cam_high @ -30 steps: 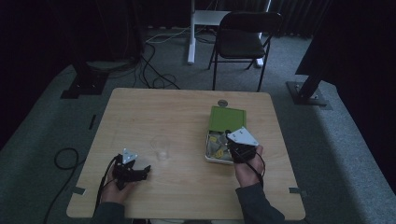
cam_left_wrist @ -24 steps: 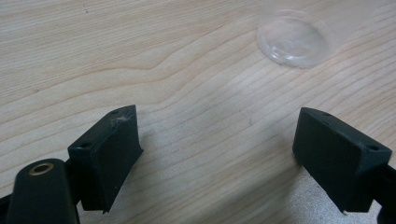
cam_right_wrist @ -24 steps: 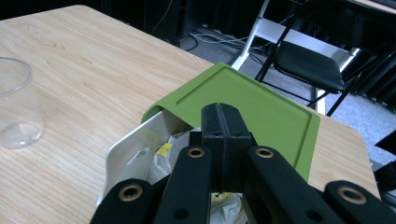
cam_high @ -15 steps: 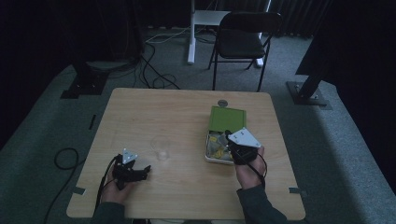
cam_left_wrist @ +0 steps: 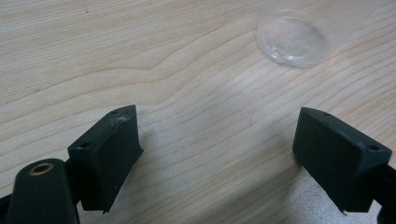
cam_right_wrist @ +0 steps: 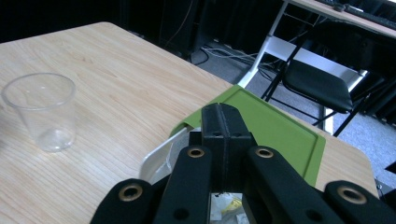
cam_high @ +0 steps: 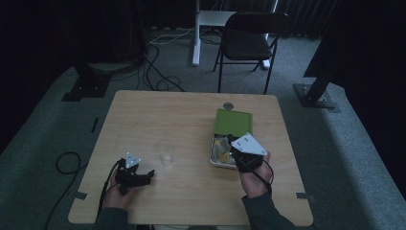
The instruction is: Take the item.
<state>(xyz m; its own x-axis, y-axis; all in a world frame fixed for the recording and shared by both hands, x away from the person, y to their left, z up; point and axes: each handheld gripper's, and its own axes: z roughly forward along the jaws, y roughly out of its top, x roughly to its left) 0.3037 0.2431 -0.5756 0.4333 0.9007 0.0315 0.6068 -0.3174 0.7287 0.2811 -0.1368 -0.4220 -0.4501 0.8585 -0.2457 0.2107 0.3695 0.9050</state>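
Resting near the table's (cam_high: 158,115) near-left corner, the left gripper (cam_high: 143,176) lies low over the wood with its jaws spread wide and nothing between them; in the left gripper view bare wood grain shows between the two black pads (cam_left_wrist: 109,154). A clear plastic cup (cam_high: 165,151) stands upright just beyond it, toward the middle of the table, apart from both grippers; its rounded base (cam_left_wrist: 293,38) appears at the top of the left gripper view, off to one side of the gap between the jaws.

Over by the right edge, the right gripper (cam_high: 235,152) hangs above the near end of a shallow white tray (cam_high: 212,160), its jaws pressed flat together; whether anything thin is pinched between them I cannot tell. The tray holds small yellowish pieces (cam_high: 220,146), too small to name. A green lid (cam_high: 232,122) lies beyond the tray, toward the far edge, its near end touching or overlapping the tray; tray and lid together run lengthwise from the near edge toward the far edge. A small round disc (cam_high: 228,105) sits on the table just past the lid's far end.

Beyond the far edge, a black folding chair (cam_high: 249,43) and a white desk leg (cam_high: 196,33) stand on the grey carpet, well clear of the work
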